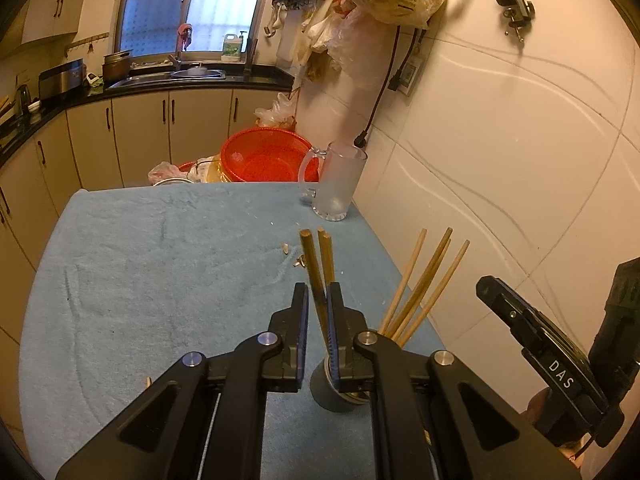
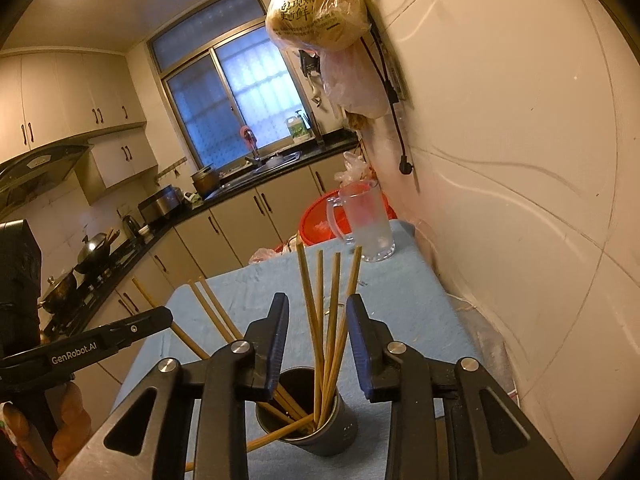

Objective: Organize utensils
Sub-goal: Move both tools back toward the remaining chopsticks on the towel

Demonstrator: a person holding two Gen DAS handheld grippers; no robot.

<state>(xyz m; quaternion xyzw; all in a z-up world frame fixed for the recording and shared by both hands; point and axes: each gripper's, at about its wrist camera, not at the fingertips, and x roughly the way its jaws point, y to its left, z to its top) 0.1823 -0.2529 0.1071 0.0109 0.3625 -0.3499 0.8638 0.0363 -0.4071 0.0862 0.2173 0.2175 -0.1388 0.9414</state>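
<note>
Fuzzy blue towel [image 1: 160,264], slim wooden chopsticks [image 2: 328,320]

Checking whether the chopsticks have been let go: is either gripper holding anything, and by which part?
Nothing is held. The left gripper and the right gripper each stand open around chopsticks whose lower ends rest in the cup.
</note>
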